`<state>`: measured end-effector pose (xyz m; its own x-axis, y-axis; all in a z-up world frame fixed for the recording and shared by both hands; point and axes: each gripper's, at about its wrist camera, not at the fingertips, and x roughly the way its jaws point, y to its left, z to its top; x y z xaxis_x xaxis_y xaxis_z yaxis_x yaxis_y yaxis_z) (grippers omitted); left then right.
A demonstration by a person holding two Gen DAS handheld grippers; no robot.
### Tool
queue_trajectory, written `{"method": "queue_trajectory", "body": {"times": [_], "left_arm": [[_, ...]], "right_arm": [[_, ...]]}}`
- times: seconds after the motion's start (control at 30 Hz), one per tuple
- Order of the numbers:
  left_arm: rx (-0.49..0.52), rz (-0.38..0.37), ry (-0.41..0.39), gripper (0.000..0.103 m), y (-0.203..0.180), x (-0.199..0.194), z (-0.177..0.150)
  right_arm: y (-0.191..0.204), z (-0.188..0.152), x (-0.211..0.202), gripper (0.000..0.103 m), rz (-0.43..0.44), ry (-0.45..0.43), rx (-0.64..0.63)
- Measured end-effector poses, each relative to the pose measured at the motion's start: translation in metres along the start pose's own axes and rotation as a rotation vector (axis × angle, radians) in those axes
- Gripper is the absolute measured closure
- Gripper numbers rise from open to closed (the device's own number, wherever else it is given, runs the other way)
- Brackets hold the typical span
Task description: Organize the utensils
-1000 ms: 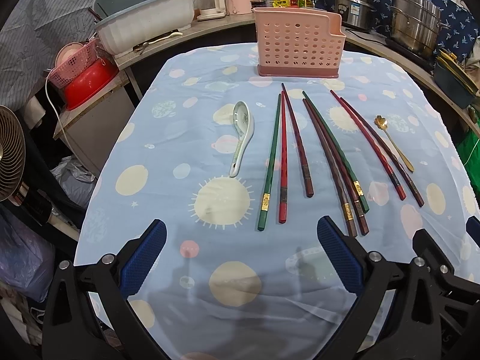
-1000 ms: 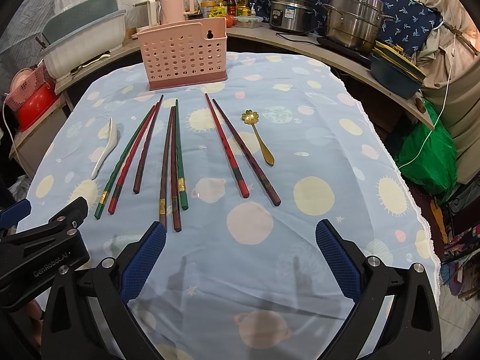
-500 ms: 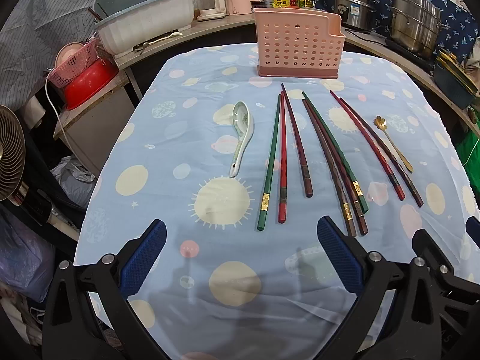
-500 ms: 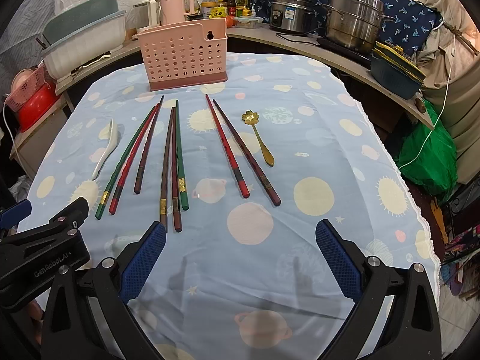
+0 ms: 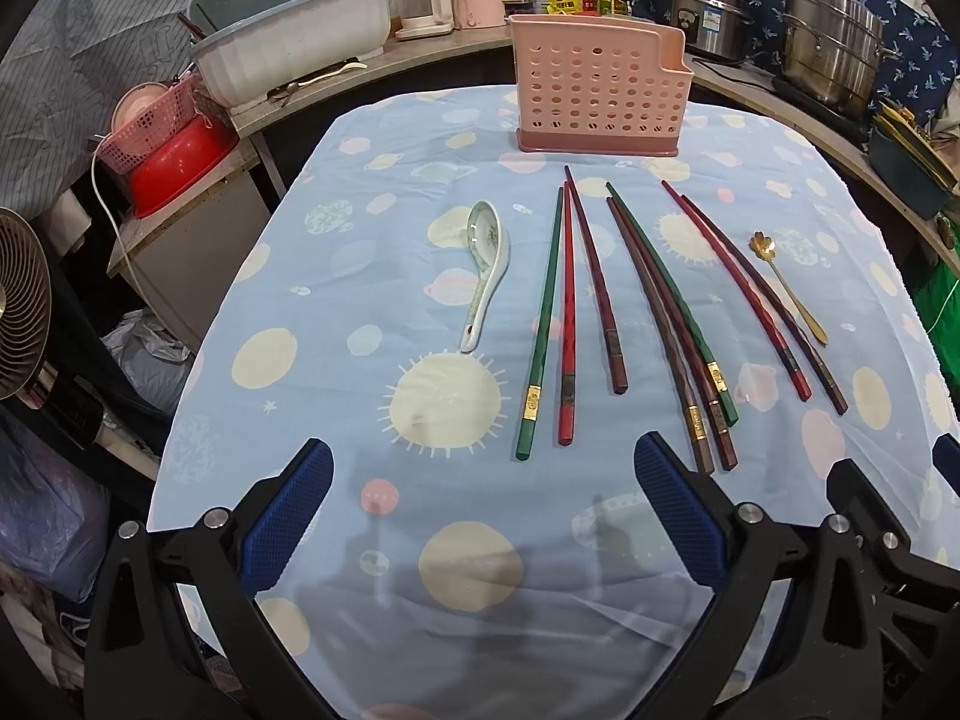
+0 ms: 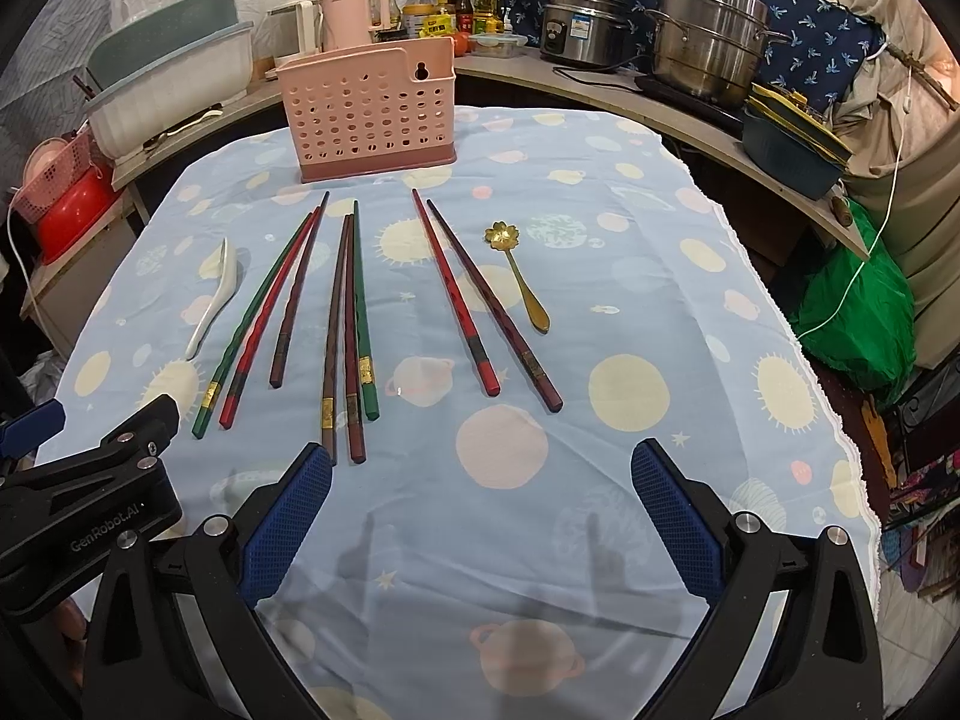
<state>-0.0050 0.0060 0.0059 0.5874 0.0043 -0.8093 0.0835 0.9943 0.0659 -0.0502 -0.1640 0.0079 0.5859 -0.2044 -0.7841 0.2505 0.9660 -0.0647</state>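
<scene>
Nothing has moved since the earlier frames: your left gripper (image 5: pixel 483 504) and right gripper (image 6: pixel 480 501) hover at 6 o'clock over the near cloth, both spread wide and holding nothing. Sorting has not begun, in my judgement; every utensil lies loose on the table (image 6: pixel 660 480). From 9 towards 3 o'clock across the right view: the white spoon (image 6: pixel 213 300), a trio of chopsticks (image 6: pixel 264 312), a second trio (image 6: pixel 348 324), a pair (image 6: pixel 480 300), then the gold spoon (image 6: pixel 519 279). All lie roughly parallel, tips towards 12 o'clock, where the pink caddy (image 5: pixel 600 93) stands upright; its inside is hidden from both views. Your next move, as I read it, calls for dropping one gripper onto a near chopstick end and closing across the shaft. Within each trio the sticks touch or nearly touch, so expect a neighbour to be dragged or lifted unless you take an outer one. They lie flat on soft cloth, so a low, square approach is needed. The pair and both spoons stand apart and offer cleaner pickups. Room is good: bare cloth lies between the grippers and the stick ends, and between the stick tips and the caddy. The table edge falls away at 3 o'clock beyond the gold spoon and at 9 o'clock beyond the white spoon; keep lifts inboard.
</scene>
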Motion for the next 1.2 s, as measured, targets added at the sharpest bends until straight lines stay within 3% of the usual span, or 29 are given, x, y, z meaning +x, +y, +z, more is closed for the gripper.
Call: {"method": "queue_trajectory", "body": {"times": [1.2], "left_arm": [[-0.018,-0.008,0.036,0.007,0.007,0.024,0.015]], "right_arm": [[-0.012,0.011,0.019,0.007,0.009,0.026,0.021]]}}
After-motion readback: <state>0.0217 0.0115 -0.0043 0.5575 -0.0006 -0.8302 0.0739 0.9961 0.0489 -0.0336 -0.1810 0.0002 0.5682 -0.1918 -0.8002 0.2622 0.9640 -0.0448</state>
